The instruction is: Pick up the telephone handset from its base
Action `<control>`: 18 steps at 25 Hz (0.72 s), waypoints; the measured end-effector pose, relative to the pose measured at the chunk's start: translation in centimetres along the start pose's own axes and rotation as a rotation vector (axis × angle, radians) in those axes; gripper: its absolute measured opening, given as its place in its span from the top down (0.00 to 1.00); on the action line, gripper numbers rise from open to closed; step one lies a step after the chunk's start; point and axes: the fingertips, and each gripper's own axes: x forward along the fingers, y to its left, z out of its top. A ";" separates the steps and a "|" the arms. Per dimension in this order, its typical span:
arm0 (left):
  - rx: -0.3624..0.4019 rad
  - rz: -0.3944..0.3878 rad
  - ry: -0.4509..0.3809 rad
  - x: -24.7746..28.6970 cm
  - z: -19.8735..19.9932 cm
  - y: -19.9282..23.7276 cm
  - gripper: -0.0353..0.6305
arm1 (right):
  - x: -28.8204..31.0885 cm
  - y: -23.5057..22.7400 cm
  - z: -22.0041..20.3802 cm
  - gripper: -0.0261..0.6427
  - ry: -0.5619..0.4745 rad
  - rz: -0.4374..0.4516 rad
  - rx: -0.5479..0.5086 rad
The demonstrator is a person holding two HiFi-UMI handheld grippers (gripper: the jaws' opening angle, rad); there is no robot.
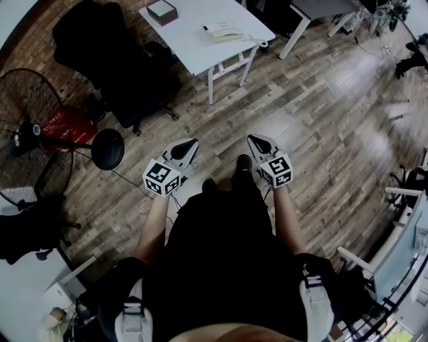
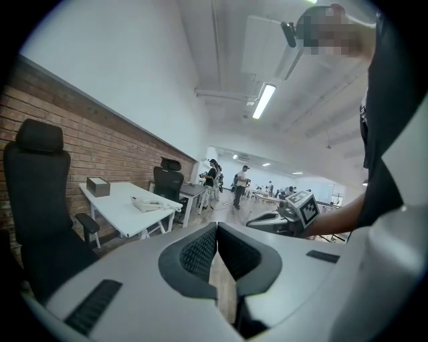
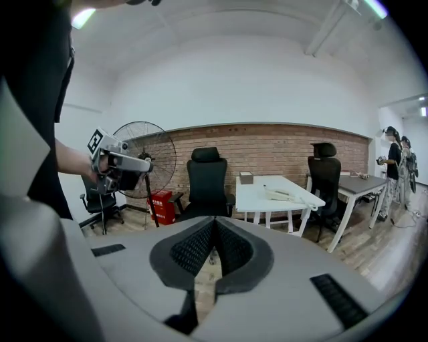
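A cream telephone point(image 1: 225, 32) with its handset on the base lies on a white table point(image 1: 194, 47) far ahead of me; it shows as the telephone point(image 3: 279, 194) in the right gripper view and the telephone point(image 2: 145, 205) in the left gripper view. My left gripper point(image 1: 194, 142) and right gripper point(image 1: 255, 139) hang over the wooden floor, well short of the table. Both are shut with nothing between the jaws. The left gripper point(image 2: 215, 230) and right gripper point(image 3: 215, 222) tips meet in their own views.
A small grey box point(image 1: 162, 11) sits on the table's far corner. A black office chair point(image 1: 114, 60) stands left of the table, with a floor fan point(image 1: 30, 110) and a red bag point(image 1: 65, 125) beyond it. More desks and several people point(image 2: 227, 180) fill the room behind.
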 end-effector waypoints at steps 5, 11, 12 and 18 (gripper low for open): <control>0.005 0.032 -0.002 1.5 1.2 0.7 0.92 | 0.6 -1.8 1.8 0.97 -0.008 0.033 -0.024; 0.034 0.039 0.020 4.0 2.3 1.4 0.92 | 1.2 -4.8 2.9 0.97 -0.027 0.035 -0.057; 0.032 0.037 0.019 4.4 2.4 1.5 0.92 | 1.3 -5.4 3.2 0.96 -0.041 0.030 -0.071; 0.028 0.015 0.042 6.7 2.6 1.4 0.92 | 2.0 -8.0 4.9 0.11 -0.121 -0.027 -0.093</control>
